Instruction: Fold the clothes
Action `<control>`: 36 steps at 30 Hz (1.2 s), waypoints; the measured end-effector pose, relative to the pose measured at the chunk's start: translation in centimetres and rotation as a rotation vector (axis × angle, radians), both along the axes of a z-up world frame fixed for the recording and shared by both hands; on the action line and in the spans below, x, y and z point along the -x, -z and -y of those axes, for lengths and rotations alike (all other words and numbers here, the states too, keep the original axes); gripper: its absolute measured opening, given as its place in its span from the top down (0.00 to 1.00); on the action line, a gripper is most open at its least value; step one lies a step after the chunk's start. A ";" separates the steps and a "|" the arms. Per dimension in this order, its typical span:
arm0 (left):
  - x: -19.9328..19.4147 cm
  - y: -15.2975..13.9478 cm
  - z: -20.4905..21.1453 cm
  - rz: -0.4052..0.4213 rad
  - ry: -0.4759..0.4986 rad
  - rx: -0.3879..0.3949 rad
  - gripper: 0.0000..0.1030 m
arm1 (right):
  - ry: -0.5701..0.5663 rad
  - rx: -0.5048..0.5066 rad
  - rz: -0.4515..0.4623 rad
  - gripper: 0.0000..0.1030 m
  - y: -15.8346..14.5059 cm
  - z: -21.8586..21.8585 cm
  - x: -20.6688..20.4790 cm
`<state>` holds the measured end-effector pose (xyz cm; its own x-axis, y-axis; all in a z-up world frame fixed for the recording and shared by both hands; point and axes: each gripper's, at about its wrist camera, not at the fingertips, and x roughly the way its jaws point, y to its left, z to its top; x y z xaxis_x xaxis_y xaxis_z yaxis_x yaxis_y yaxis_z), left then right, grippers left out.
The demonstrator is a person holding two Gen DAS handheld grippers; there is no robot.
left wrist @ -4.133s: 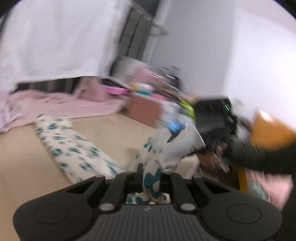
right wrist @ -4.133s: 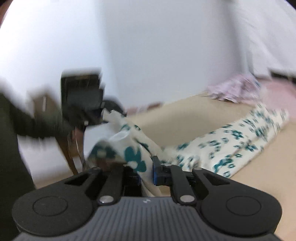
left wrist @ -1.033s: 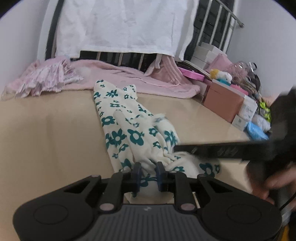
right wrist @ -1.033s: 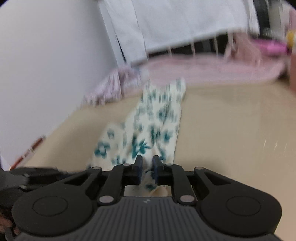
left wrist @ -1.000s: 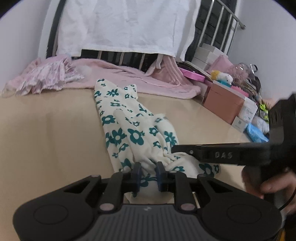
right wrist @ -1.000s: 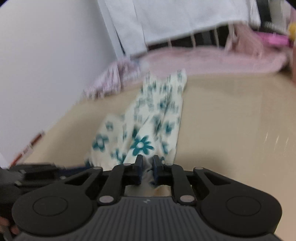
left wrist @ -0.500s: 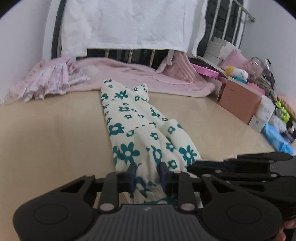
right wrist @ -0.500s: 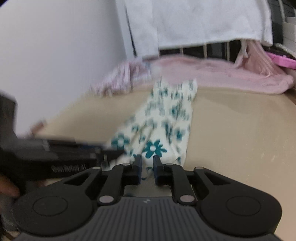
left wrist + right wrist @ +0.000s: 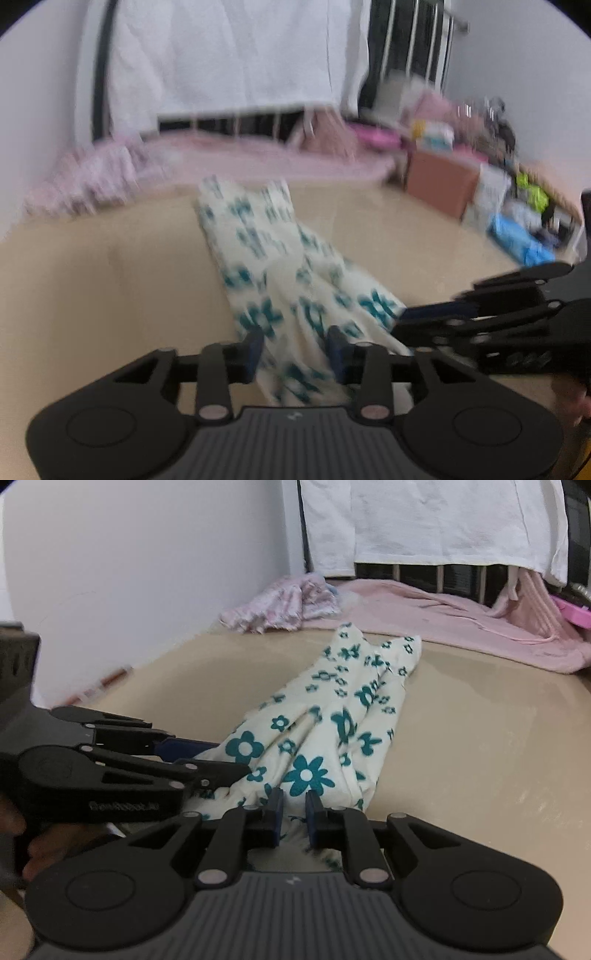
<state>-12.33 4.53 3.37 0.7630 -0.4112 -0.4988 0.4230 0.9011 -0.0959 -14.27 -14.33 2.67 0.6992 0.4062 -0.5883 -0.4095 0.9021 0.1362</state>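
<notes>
Garment: the cream cotton garment with teal flower print (image 9: pixel 325 734) lies lengthwise on the beige tabletop (image 9: pixel 480 746), centre of the frame, narrowed into a long strip with its far end toward the pink blanket (image 9: pixel 461 609) at the upper right.
Left gripper: the left gripper (image 9: pixel 295 347) stands open; its jaws have just been opening, near hem cloth between them, pads not pressing.
Right gripper: the right gripper (image 9: pixel 294 814) shows a narrow gap with cloth at its fingertips; whether it clamps cannot be told.
Done: lengthwise fold appears laid down.
Left: crosswise folds, by judgement; the pink patterned clothes (image 9: pixel 280 602) at upper left are unfolded.
</notes>
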 end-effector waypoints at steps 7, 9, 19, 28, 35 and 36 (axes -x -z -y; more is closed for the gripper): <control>4.0 -2.0 -1.4 0.178 0.319 -0.094 0.36 | -0.045 -0.047 0.045 0.65 -2.0 1.5 -1.1; 5.9 -1.1 -0.2 0.246 0.427 -0.172 0.34 | -0.068 -0.008 0.009 0.72 -0.6 0.1 -1.8; 10.0 5.4 4.4 0.433 0.536 -0.559 0.22 | -0.116 0.095 -0.015 0.71 1.0 -1.7 -2.2; 11.7 8.8 4.6 0.581 0.551 -0.628 0.22 | -0.162 0.097 -0.043 0.71 0.7 -0.5 -0.1; 11.5 10.3 4.9 0.682 0.652 -0.690 0.21 | -0.207 0.082 -0.093 0.71 0.2 0.5 0.5; 11.5 10.3 4.9 0.691 0.657 -0.701 0.21 | -0.214 0.086 -0.102 0.71 0.1 0.5 0.5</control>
<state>-23.79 -0.33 -6.90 0.7033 -0.6263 -0.3363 0.5931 0.2560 0.7634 -14.78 -14.87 2.60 0.5380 0.4840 -0.6902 -0.5804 0.8064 0.1131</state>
